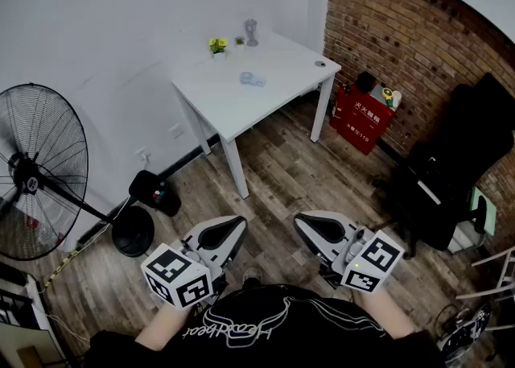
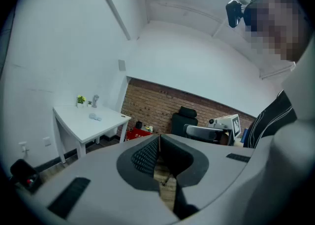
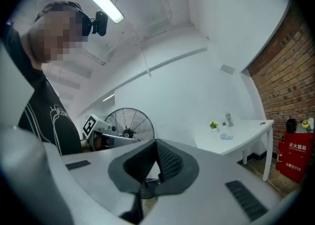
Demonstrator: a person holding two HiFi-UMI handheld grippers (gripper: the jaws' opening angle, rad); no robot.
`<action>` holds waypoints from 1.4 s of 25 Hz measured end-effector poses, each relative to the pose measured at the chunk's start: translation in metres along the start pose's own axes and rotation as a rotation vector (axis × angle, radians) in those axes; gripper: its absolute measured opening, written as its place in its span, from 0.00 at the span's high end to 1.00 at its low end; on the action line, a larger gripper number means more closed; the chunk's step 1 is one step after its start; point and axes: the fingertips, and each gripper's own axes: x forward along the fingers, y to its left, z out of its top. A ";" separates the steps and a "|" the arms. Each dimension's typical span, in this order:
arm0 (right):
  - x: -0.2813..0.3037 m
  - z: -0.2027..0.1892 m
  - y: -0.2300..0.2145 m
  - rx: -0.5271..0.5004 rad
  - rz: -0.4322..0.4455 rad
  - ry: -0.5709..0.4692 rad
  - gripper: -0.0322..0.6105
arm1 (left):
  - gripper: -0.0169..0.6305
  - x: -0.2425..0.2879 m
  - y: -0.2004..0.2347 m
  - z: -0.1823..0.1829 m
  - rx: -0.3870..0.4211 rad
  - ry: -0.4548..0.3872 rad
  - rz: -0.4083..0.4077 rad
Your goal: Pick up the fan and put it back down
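Fan (image 1: 39, 167): upright on wood floor (image 1: 282, 173), far left by white wall (image 1: 121, 20), well apart from both grippers | left gripper (image 2: 160, 139): jaws pressed together, holding nothing | right gripper (image 3: 155, 143): jaws pressed together, holding nothing

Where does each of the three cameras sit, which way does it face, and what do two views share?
Head view: on the head, steeply down at floor, fan, white table; left gripper and right gripper show.
Left gripper view: on left gripper, facing brick wall; its shut jaws, person's shirt.
Right gripper view: on right gripper, facing fan; its shut jaws.
Shared: the white table.
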 end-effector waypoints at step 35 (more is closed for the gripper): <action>0.014 -0.026 -0.069 -0.078 -0.140 0.097 0.39 | 0.92 0.053 0.059 -0.014 -0.056 0.029 -0.056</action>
